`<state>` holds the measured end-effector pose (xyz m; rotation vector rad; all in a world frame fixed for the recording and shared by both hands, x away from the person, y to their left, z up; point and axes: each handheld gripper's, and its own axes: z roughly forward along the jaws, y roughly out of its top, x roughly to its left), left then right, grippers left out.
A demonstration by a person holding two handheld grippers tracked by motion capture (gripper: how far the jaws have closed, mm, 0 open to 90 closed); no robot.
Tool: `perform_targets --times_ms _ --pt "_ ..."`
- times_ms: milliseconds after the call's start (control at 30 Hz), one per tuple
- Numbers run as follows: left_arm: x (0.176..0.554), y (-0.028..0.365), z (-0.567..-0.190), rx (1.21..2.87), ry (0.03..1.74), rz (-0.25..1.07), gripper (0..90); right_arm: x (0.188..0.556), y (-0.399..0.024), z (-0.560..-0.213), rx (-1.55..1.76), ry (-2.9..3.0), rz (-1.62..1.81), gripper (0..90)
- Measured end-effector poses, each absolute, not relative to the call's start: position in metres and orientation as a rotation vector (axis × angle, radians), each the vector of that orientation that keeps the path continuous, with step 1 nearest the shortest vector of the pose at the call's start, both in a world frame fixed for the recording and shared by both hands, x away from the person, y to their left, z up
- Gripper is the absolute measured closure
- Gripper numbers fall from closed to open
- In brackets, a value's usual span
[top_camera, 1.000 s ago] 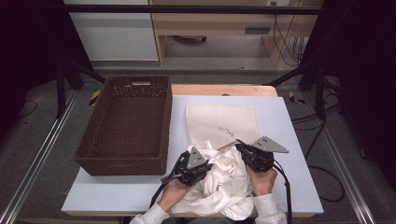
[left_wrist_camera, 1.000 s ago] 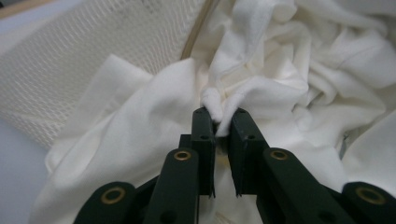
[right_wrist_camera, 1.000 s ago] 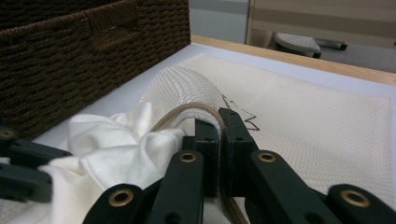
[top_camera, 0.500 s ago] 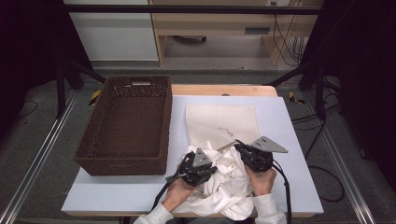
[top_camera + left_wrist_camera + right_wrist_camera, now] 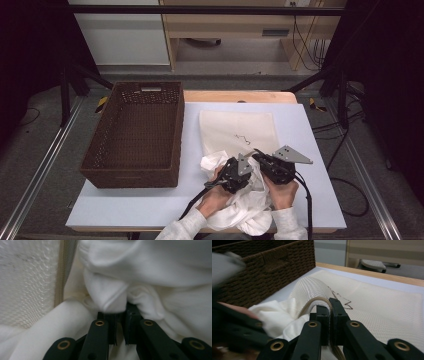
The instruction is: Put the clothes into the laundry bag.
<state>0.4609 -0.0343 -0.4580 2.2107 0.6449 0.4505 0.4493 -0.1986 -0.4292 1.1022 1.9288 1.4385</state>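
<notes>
A white garment (image 5: 245, 212) lies bunched at the table's front edge, against the near end of a flat cream mesh bag (image 5: 240, 130). My left gripper (image 5: 245, 161) is shut on a fold of the white garment (image 5: 110, 297), close to the mesh bag (image 5: 25, 282) and its zip edge (image 5: 60, 272). My right gripper (image 5: 256, 152) is shut on the bag's corded rim (image 5: 317, 301) and holds it lifted off the table; the rest of the mesh bag (image 5: 382, 312) lies flat. The two grippers are almost touching. The white garment (image 5: 277, 315) sits just left of the raised rim.
A dark wicker basket (image 5: 97, 145) stands on the left of the white table (image 5: 310, 130), its wall close to the garment; the basket (image 5: 274, 267) is beyond the rim in the right gripper view. A black squiggle (image 5: 242, 137) marks the bag. Cables trail off the front.
My left gripper has moved right with the white garment, up to the right gripper and the lifted bag rim. The right gripper has stayed where it was.
</notes>
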Motion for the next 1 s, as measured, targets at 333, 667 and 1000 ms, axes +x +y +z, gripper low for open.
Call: perform_targets --times_ms 333,667,1000 --pt "0.449 0.002 -0.444 2.121 0.615 0.438 42.2 0.446 -0.198 -0.429 1.092 1.944 1.432 87.0" --pt "0.483 0.059 -0.451 2.124 0.808 0.433 28.0 0.447 -0.196 -0.431 1.089 1.961 1.427 86.7" --pt "0.467 0.063 -0.445 2.07 0.72 0.365 80.1 0.448 -0.195 -0.431 1.079 1.975 1.428 86.7"
